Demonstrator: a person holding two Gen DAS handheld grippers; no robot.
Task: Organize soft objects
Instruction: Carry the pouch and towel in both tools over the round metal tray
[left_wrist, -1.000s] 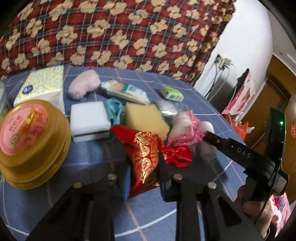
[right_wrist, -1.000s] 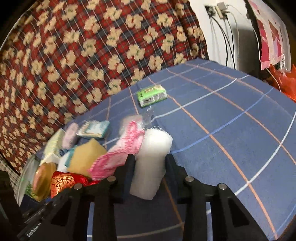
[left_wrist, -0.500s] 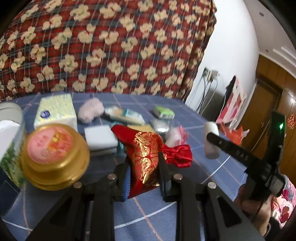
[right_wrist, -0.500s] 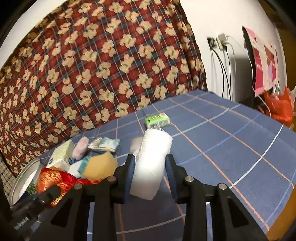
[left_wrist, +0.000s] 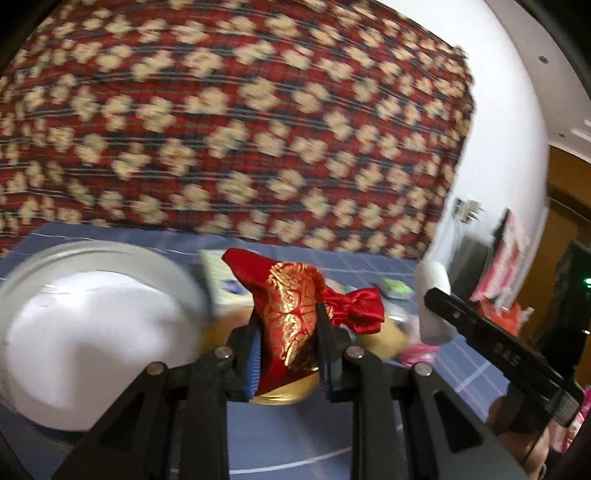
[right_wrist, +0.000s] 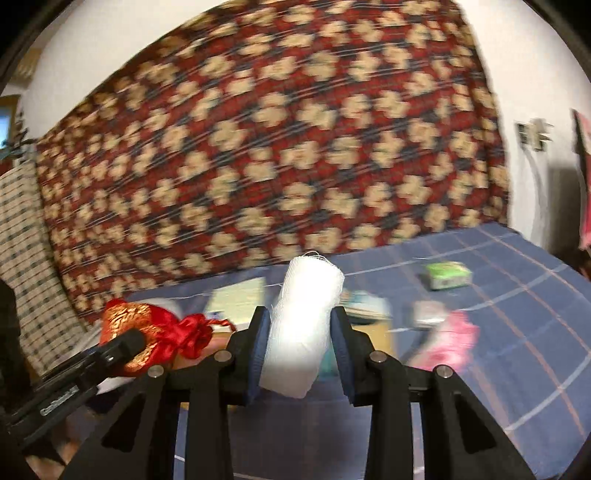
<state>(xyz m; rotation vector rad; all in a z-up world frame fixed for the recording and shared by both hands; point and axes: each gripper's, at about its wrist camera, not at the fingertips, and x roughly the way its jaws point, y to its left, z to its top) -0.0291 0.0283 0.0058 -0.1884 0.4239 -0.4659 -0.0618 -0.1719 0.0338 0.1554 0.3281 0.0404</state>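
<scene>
My left gripper (left_wrist: 288, 317) is shut on a red and gold satin pouch (left_wrist: 295, 306) and holds it in the air above the blue checked table. The pouch also shows in the right wrist view (right_wrist: 147, 328). My right gripper (right_wrist: 300, 325) is shut on a white gauze roll (right_wrist: 303, 325), lifted above the table; the roll shows at the right of the left wrist view (left_wrist: 434, 295). A pink cloth (right_wrist: 450, 343) lies on the table to the right.
A round metal tin with white contents (left_wrist: 92, 325) sits at the left, a gold lidded tin (left_wrist: 288, 391) below my left gripper. A green packet (right_wrist: 447, 275), a tissue pack (right_wrist: 240, 299) and a yellow sponge (left_wrist: 388, 336) lie on the table. A floral blanket (right_wrist: 277, 147) hangs behind.
Both grippers have lifted and tilted up with their loads, swinging left. The metal tin has come into the left view. The frames now are motion-blurred.
</scene>
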